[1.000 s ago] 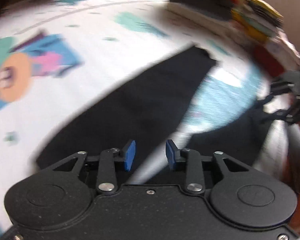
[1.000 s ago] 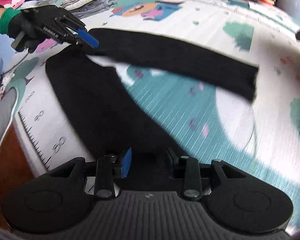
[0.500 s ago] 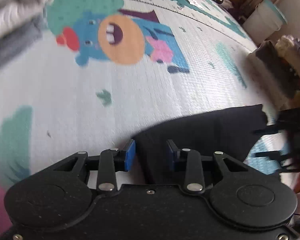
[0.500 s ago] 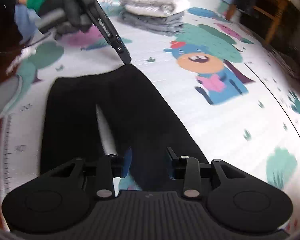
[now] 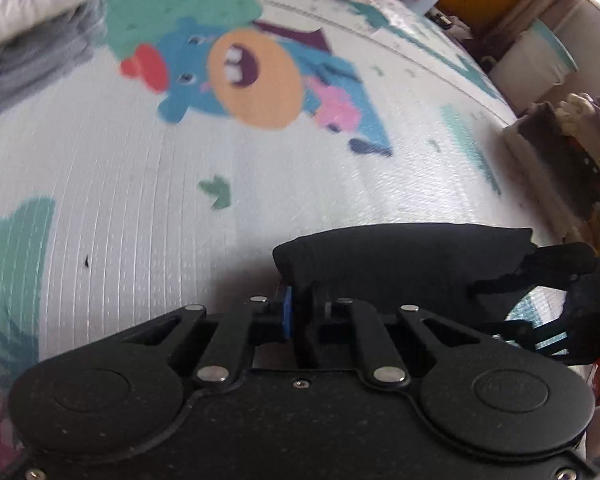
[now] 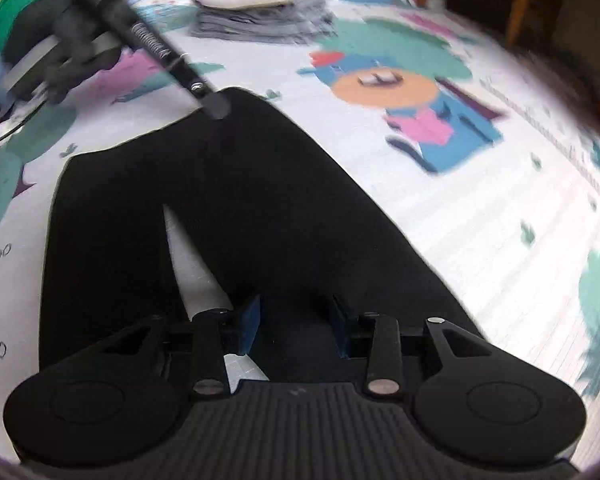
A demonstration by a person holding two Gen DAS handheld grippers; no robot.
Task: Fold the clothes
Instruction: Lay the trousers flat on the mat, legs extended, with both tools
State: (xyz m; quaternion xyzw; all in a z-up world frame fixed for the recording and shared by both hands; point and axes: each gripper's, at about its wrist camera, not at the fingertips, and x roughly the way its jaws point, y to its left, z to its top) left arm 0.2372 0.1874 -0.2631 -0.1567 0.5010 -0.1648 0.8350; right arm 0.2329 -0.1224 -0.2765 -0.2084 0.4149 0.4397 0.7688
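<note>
Black trousers (image 6: 236, 216) lie flat on the cartoon play mat (image 6: 500, 216), both legs running toward my right gripper with a thin wedge of mat between them. My left gripper (image 5: 300, 312) is shut on the trousers' corner (image 5: 400, 256); in the right wrist view it (image 6: 218, 110) pinches the far edge of the trousers. My right gripper (image 6: 296, 324) is open, jaws wide apart, over the right leg near its end. In the left wrist view it (image 5: 548, 308) shows at the right edge, open.
A stack of folded grey and white clothes (image 6: 260, 4) sits at the far side of the mat, also in the left wrist view (image 5: 32, 24). A pile of mixed clothes (image 5: 572, 160) lies at the right. A wooden chair (image 6: 500, 0) stands beyond the mat.
My left gripper closed on the trousers' corner. The spread far leg was swung in next to the other. My right gripper stayed open over the leg.
</note>
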